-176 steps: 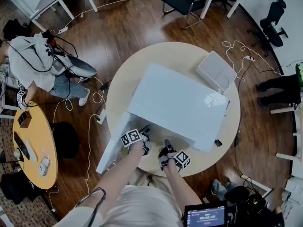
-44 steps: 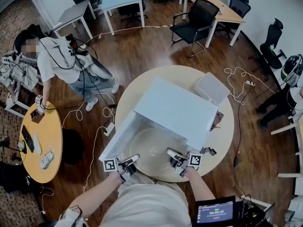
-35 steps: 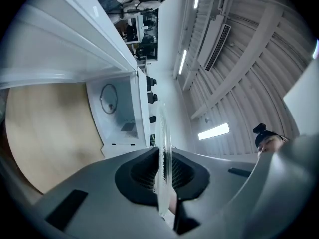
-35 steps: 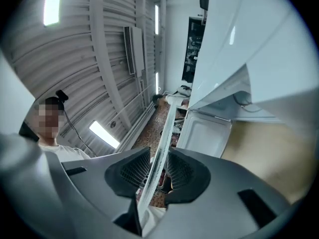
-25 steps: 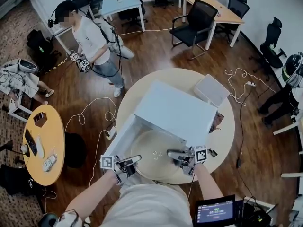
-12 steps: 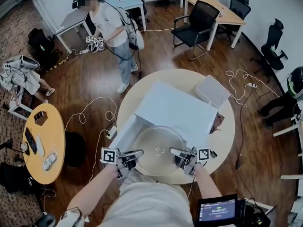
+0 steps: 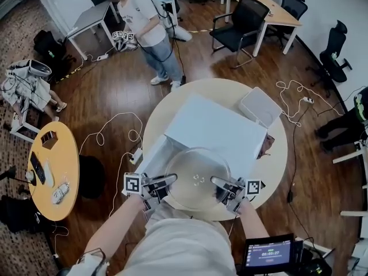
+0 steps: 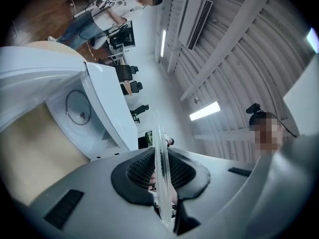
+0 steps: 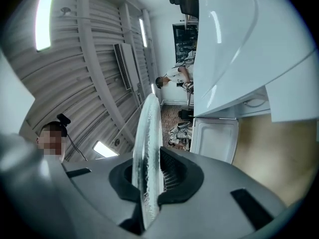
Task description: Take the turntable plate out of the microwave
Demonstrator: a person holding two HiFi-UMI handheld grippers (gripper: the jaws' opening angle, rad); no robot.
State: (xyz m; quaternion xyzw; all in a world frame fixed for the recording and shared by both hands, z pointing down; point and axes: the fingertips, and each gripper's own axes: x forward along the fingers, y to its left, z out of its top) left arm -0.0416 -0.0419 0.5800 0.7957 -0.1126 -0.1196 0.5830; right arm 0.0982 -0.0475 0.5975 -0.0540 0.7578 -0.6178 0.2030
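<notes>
Here the plate [image 7: 197,180] hangs roughly level just outside the microwave [image 7: 215,125] mouth, over the bench [image 7: 275,149] edge. The left gripper [image 7: 168,179] and right gripper [image 7: 217,181] each have fingers pinched on opposite rims, sharing its weight so it cannot tip.

I was looking into an open-plan office doubling as a test lab: wood floor [image 7: 103,91], black office chairs [image 7: 236,33] at one o'clock, desks [image 7: 92,19] at eleven, trailing cables [image 7: 109,134] at nine, a microwave [image 7: 213,128] on a round worktop [image 7: 276,154], and strip lights [image 8: 204,111] overhead.
</notes>
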